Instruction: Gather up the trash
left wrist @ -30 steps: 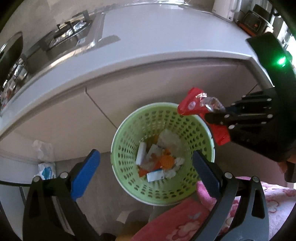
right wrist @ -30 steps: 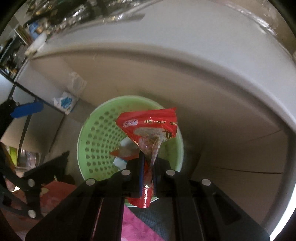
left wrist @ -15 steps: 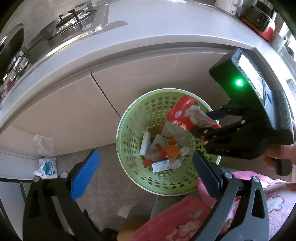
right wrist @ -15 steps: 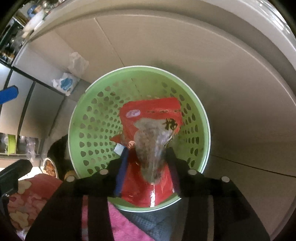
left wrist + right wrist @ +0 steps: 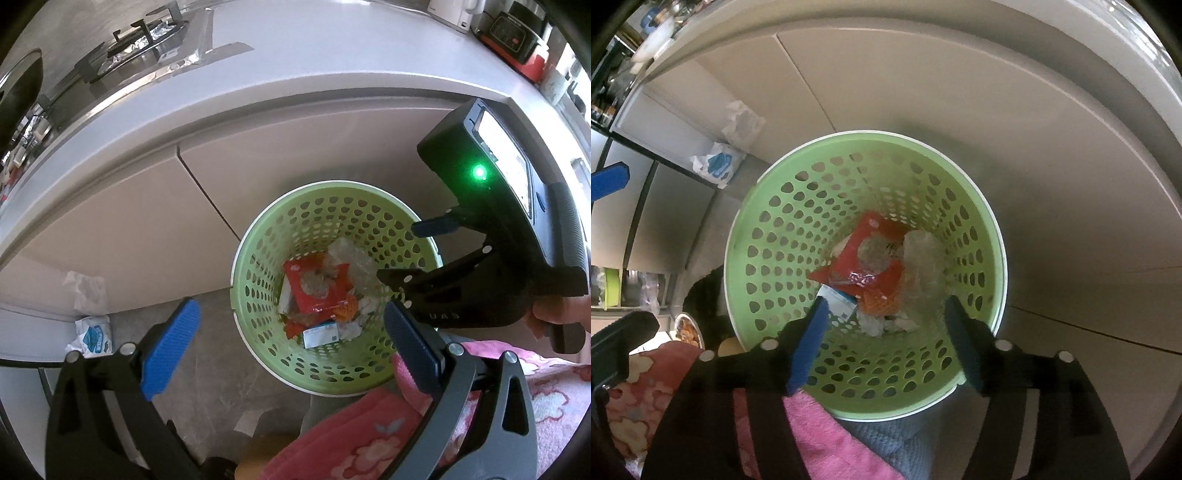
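Note:
A green perforated trash basket (image 5: 258,266) stands on the floor by the cabinet; it also shows in the right wrist view (image 5: 768,221). A red snack wrapper (image 5: 317,286) lies inside it on top of other trash, and shows in the right wrist view (image 5: 866,258) too. My right gripper (image 5: 886,314) is open and empty just above the basket's near rim; in the left wrist view (image 5: 402,254) it hangs over the basket's right side. My left gripper (image 5: 288,332) is open and empty, above and in front of the basket.
Beige cabinet doors (image 5: 129,229) under a grey countertop (image 5: 295,66) stand behind the basket. A crumpled white and blue bag (image 5: 92,332) lies on the floor at the left. Pink floral fabric (image 5: 369,435) is below the grippers. A stove (image 5: 140,40) sits on the counter.
My right gripper moved down over the basket, opened and let go of the red wrapper, which dropped onto the trash inside. The left gripper stayed open.

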`<state>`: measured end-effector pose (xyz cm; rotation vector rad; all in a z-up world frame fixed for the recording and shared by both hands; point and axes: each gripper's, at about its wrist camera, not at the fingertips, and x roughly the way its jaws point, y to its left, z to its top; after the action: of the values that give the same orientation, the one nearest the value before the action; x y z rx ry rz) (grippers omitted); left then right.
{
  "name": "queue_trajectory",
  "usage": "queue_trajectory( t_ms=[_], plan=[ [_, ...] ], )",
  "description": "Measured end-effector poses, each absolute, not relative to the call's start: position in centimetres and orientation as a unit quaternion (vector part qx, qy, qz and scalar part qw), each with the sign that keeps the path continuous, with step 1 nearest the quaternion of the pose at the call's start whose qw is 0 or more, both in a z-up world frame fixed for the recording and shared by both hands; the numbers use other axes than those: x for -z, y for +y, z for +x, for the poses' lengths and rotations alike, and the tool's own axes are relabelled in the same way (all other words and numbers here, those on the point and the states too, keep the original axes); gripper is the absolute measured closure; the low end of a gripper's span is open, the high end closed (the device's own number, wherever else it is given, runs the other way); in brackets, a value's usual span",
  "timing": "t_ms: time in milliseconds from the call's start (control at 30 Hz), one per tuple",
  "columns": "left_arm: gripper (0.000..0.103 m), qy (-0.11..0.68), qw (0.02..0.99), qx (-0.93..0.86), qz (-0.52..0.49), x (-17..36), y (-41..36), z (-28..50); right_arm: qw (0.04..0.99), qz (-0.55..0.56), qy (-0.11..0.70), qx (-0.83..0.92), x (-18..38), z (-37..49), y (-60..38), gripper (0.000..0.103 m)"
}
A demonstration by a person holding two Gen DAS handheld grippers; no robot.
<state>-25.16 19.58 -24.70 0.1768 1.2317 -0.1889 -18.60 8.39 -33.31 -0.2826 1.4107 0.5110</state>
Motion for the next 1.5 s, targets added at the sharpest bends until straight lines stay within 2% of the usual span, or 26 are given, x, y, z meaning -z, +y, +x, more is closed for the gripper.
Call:
queue_trajectory(
  t_ms=[367, 500, 567, 633, 967, 1500],
  plan=[
    [0.008, 0.562, 0.817, 0.098, 0.089, 23.5, 19.2, -24.1, 0.743, -0.129, 0.62, -0.219, 31.1, -18.2, 7.4, 0.027],
    [0.008, 0.541, 0.832, 0.096, 0.083, 21.7, 18.8, -22.9, 0.774, -0.144, 0.586, -0.195, 27.9, -17.9, 6.0, 0.021],
    [0.008, 0.526, 0.842, 0.095, 0.079, 20.4, 18.4, -22.0, 0.793, -0.145, 0.564, -0.179, 25.7, -17.4, 4.8, 0.014],
    [0.008, 0.504, 0.855, 0.092, 0.081, 18.7, 17.8, -20.8, 0.814, -0.143, 0.54, -0.161, 23.2, -16.6, 3.5, 0.011],
    [0.008, 0.414, 0.904, 0.082, 0.073, 10.9, 12.6, -13.4, 0.877, -0.121, 0.454, -0.098, 13.8, -10.2, -3.1, 0.003],
    [0.008, 0.316, 0.949, 0.02, -0.001, 1.0, 5.6, -4.5, 0.926, -0.067, 0.362, -0.081, 2.9, -1.6, -12.2, 0.003]
  ],
)
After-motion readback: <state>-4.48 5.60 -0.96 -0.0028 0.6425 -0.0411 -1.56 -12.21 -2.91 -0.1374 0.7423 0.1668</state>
